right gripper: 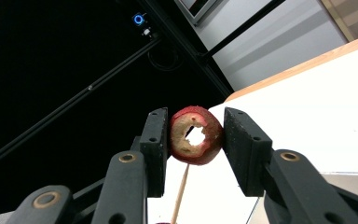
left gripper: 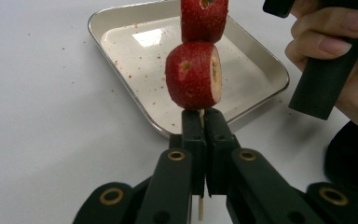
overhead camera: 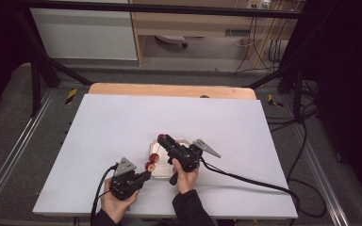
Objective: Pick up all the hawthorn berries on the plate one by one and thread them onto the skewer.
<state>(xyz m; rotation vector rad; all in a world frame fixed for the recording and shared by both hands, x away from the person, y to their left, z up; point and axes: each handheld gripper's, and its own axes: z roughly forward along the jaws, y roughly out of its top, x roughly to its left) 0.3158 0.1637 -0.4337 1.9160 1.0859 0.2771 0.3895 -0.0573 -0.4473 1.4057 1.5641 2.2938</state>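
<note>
Above tray (overhead camera: pixel 185 141) rim: skewer (left gripper: pixel 200 212), fruit ring (right gripper: pixel 196 135); bare table (overhead camera: pixel 113 122) around.

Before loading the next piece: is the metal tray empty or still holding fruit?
Empty, as far as visible: the left gripper view shows the tray with bare floor and red crumbs; the fruit pieces sit on the skewer.

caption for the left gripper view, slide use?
Left gripper shut on skewer holding two red fruit pieces above metal tray.

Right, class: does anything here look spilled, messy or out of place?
Yes. Small red crumbs dot the metal tray and the white table beside it, apparently shed by the red fruit pieces threaded on the skewer. The tray also sits askew to the table's edges. Nothing looks broken.
</note>
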